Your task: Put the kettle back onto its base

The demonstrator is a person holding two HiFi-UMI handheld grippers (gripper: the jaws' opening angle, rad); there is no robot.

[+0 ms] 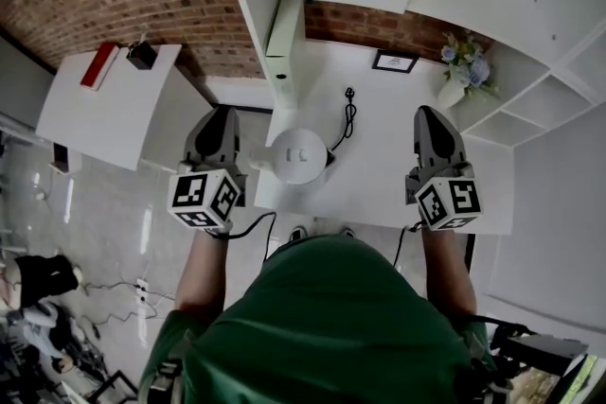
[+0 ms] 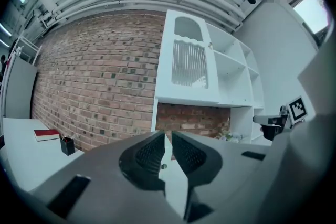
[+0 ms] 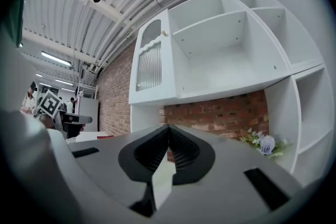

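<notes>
Kettle (image 1: 298,151) work looks finished. The left gripper (image 2: 168,139) has its jaws drawn together on nothing, and so does the right gripper (image 3: 168,132); both are held level, one either side of the kettle. It stands upright on the white desk (image 1: 379,175), towards the near left, with its cord (image 1: 348,114) trailing to the far side. I judge it seated on its base, which is hidden beneath it. The next move calls only for checking that it sits flat. No writing is legible; the marker cube (image 1: 204,199) bears only square patterns.

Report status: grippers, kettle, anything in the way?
Left gripper shut, empty; right gripper likewise. White round kettle on white table, ungripped. Only a thin black cord close by.
</notes>
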